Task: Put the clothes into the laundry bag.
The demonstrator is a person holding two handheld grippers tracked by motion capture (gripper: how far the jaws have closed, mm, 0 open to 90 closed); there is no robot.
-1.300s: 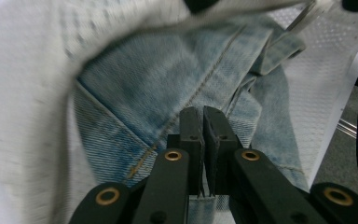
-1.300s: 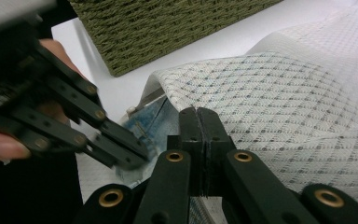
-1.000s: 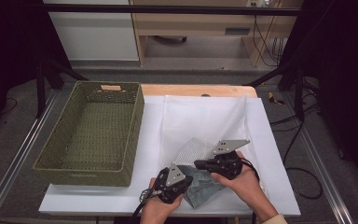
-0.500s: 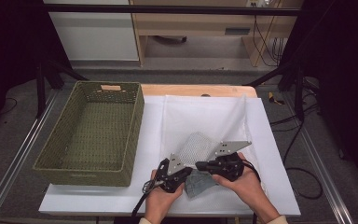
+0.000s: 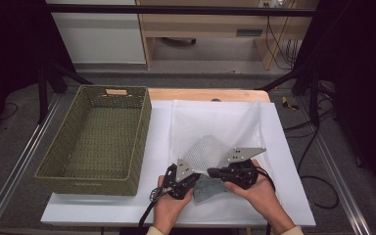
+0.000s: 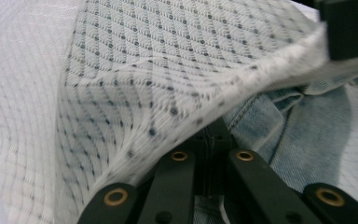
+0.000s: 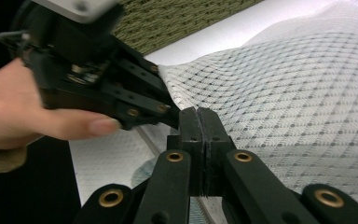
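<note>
Two grippers are working at the near edge of the worktop (image 5: 103, 215), one in each hand. The left gripper (image 5: 192, 177) is pinching the near edge of one white mesh bag (image 5: 210, 147), its jaws pressed together on the fabric; in the left gripper view the mesh (image 6: 168, 79) is draping over the jaw tips, so the contact itself is partly hidden. The right gripper (image 5: 214, 172) is also pinching that same edge, just beside the left one, and in the right gripper view its two jaws are sitting flush against each other with the mesh (image 7: 298, 112) running out from them. Between the two grips the bag's near flap is standing up off the worktop as a tilted, roughly triangular sheet, its peak pointing away from the person. The rest of the bag is lying flat, its long axis running from the person's side toward the far edge of the worktop. One piece of light blue denim (image 5: 206, 188) is lying under the raised flap, right at the grippers; in the left gripper view it (image 6: 303, 135) is showing beneath the lifted mesh. One woven green basket (image 5: 54, 174) is standing to the left of the bag, apart from it, its long axis also running near to far.
</note>
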